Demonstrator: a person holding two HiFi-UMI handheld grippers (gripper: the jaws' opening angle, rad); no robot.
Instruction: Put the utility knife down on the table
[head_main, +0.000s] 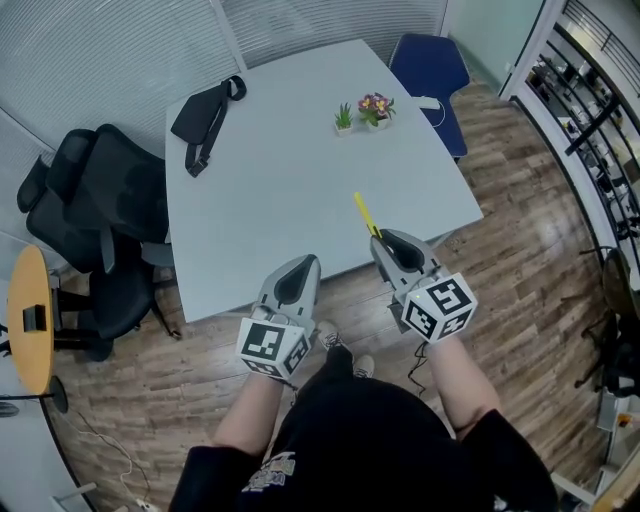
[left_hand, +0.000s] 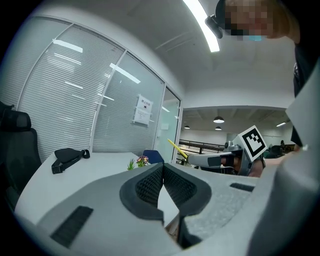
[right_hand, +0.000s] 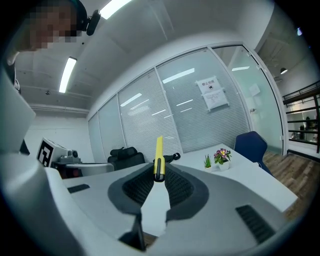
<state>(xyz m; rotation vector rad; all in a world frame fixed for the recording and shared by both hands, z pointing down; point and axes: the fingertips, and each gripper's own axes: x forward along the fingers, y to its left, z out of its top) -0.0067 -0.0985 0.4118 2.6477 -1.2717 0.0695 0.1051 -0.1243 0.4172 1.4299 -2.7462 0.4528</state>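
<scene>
A yellow utility knife (head_main: 366, 214) sticks forward out of my right gripper (head_main: 379, 240), which is shut on its near end above the table's front edge. In the right gripper view the knife (right_hand: 159, 159) stands up between the jaw tips, clamped at its dark end. The left gripper view catches the knife (left_hand: 177, 149) and my right gripper (left_hand: 200, 160) off to the right. My left gripper (head_main: 308, 263) hovers at the front edge of the grey table (head_main: 280, 180), jaws shut with nothing between them (left_hand: 162, 166).
A black bag (head_main: 205, 118) lies at the table's far left. Two small potted plants (head_main: 364, 111) stand at the far right. Black office chairs (head_main: 90, 215) crowd the left side, a blue chair (head_main: 432, 70) stands behind, and a round wooden side table (head_main: 28, 318) is at far left.
</scene>
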